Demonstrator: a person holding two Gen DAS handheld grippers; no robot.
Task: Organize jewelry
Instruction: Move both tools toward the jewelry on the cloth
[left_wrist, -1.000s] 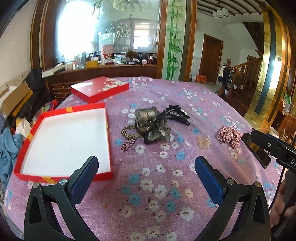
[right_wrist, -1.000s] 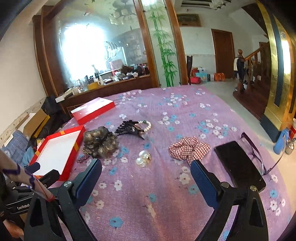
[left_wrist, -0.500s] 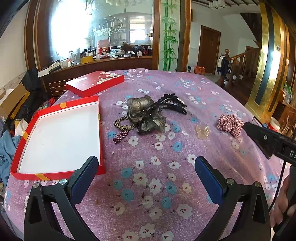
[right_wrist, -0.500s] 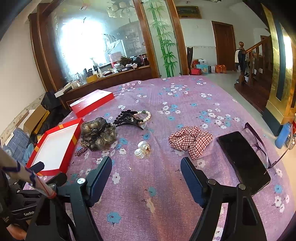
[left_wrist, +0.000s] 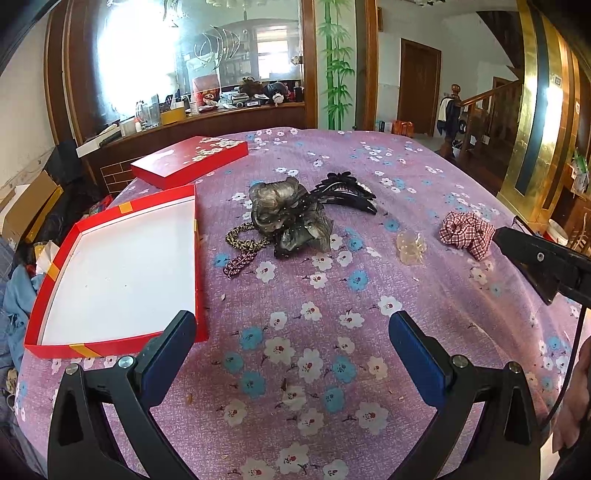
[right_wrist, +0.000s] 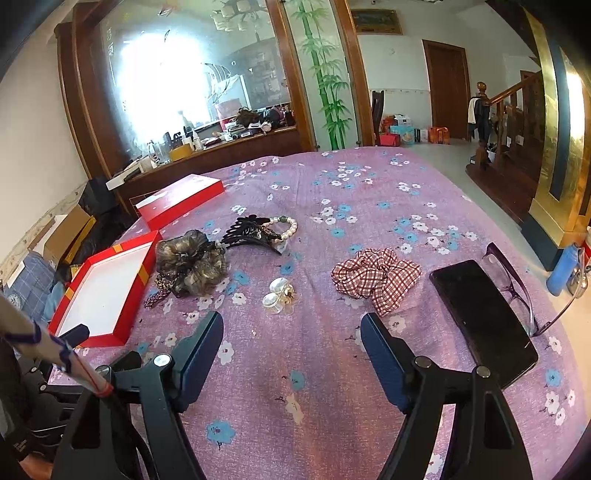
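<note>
Both the left gripper (left_wrist: 291, 334) and right gripper (right_wrist: 291, 338) gape empty; beside the red box (left_wrist: 51, 271) lie a hairpiece (left_wrist: 288, 218), claw clip (left_wrist: 347, 192), scrunchie (right_wrist: 375, 275) and phone (right_wrist: 484, 319).

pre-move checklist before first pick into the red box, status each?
1. Red box open, inside bare: ok.
2. Lid off, lying behind the box: ok.
3. Left gripper open, nothing between pads: ok.
4. Right gripper open, nothing between pads: ok.
5. Plaid scrunchie lies apart from the phone: ok.
6. Dark hair bow free of claw clip: cannot tell, they overlap.
</note>
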